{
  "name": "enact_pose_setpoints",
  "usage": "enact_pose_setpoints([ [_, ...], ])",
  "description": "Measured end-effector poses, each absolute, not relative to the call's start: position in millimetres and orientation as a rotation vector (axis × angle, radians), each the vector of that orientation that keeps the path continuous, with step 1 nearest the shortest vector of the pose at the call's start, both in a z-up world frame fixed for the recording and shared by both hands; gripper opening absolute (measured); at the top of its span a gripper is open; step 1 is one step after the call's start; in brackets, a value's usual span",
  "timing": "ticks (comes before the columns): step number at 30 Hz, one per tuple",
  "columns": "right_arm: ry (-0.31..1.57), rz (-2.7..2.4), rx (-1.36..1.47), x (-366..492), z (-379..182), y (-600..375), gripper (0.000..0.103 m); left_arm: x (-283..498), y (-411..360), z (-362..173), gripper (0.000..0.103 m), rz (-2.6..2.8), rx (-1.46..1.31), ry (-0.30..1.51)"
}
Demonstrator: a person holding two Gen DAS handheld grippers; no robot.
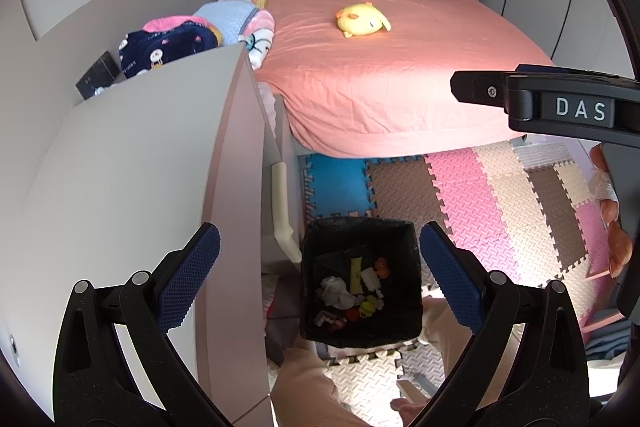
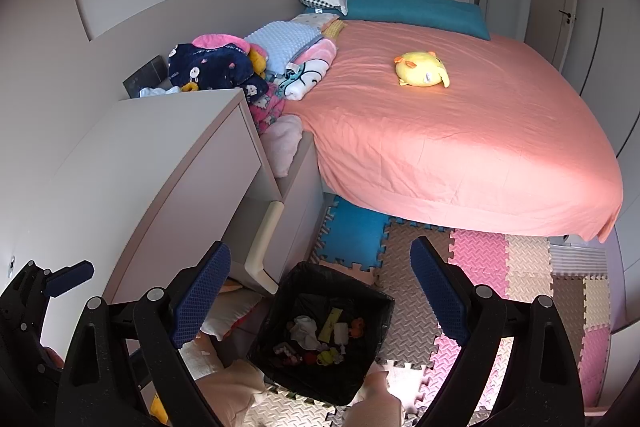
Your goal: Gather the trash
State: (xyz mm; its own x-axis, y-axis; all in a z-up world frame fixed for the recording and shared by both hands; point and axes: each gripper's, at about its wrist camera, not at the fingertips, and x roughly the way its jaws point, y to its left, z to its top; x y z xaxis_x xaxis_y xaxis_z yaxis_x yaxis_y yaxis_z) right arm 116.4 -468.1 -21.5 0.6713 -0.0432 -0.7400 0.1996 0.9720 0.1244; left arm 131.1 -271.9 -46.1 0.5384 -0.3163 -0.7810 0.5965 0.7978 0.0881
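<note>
Trash lay in the black-lined square bin (image 1: 360,283) below both empty, spread-jawed grippers (image 1: 320,277) (image 2: 320,293); seemingly a drop was done, finding more litter next.

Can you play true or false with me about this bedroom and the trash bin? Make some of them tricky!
1. The trash bin on the floor has a black bag in it. True.
2. The trash bin is empty. False: it holds a crumpled white tissue and other small scraps.
3. A yellow plush toy lies on the pink bed sheet. True.
4. The left gripper is squeezing a piece of trash. False: it is open with nothing between its fingers.
5. The floor mat is all one colour. False: its foam tiles are pink, blue, beige and brown.
</note>
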Motion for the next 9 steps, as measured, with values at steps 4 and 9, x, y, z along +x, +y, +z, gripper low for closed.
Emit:
enact_pose_setpoints([
  [4, 0.822, -0.14, 0.204, 114.1, -22.5, -470.5, 0.091, 132.6, -270.6, -42.9, 0.097, -0.566, 0.345, 0.844],
  [9, 0.822, -0.138, 0.197, 113.2, -22.9, -471.7, 0.091, 131.0, -269.9, -43.9, 0.097, -0.578, 0.347, 0.834],
])
